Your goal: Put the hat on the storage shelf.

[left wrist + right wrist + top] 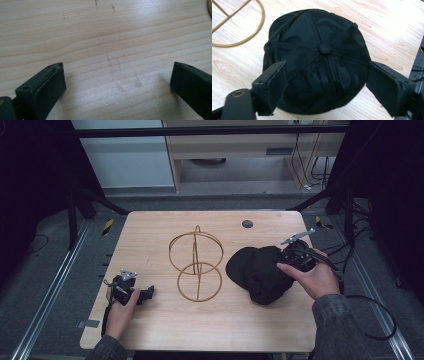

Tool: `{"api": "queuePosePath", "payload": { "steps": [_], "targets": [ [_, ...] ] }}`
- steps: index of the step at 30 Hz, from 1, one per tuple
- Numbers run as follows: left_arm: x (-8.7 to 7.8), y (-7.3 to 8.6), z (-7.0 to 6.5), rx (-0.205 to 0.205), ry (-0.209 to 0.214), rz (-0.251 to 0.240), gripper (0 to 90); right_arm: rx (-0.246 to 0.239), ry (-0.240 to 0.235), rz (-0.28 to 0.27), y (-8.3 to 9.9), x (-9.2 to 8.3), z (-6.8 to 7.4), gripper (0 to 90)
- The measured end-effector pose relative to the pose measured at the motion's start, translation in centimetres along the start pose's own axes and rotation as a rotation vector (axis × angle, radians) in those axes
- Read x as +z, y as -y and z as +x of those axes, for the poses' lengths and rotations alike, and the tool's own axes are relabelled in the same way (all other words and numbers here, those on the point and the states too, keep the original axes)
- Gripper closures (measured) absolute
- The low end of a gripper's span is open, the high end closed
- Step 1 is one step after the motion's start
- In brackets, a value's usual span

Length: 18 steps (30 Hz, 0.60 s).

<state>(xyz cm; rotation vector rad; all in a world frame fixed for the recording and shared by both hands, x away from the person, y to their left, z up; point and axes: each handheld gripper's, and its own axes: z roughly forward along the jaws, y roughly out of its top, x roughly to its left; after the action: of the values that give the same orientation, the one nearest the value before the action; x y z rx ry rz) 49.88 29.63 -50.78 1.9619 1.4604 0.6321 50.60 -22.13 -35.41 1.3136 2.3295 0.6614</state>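
A black cap [257, 272] lies on the right half of the wooden table [150, 235], brim toward the middle. My right gripper [284, 262] hovers over its crown from the right. In the right gripper view the cap [322, 57] with its top button sits between and below the wide-spread jaws of my right gripper [325, 65], whose pads do not press on it. A gold wire stand [196, 265] of rings stands at the table's centre; one ring [263, 15] curves past the cap. My left gripper [149, 294] rests at the left front, open over bare wood [118, 65].
A small grey round cap [247, 224] is set into the tabletop at the back. Cables [370, 320] trail off the right edge. Metal rails [55, 285] run beside the table on the floor. A sliver of the gold stand [210, 7] edges the left gripper view.
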Motion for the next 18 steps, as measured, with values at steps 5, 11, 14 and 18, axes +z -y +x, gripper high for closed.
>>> {"api": "queuePosePath", "payload": {
  "steps": [5,11,14,18],
  "targets": [
    [0.0,0.0,0.0,0.001,0.002,0.0,0.0,0.014,-0.015,0.026,-0.5,1.2,0.1,13.9],
    [0.0,0.0,0.0,0.003,0.003,0.0,0.0,0.026,-0.014,0.065,-0.8,2.6,0.1,12.5],
    [0.0,0.0,-0.1,0.004,0.004,0.0,0.0,0.028,-0.02,0.079,-0.7,3.2,0.0,15.0],
    [0.0,0.0,-0.1,0.009,0.007,0.0,0.0,0.028,-0.038,0.087,-0.5,4.0,-0.1,25.2]
  ]
}}
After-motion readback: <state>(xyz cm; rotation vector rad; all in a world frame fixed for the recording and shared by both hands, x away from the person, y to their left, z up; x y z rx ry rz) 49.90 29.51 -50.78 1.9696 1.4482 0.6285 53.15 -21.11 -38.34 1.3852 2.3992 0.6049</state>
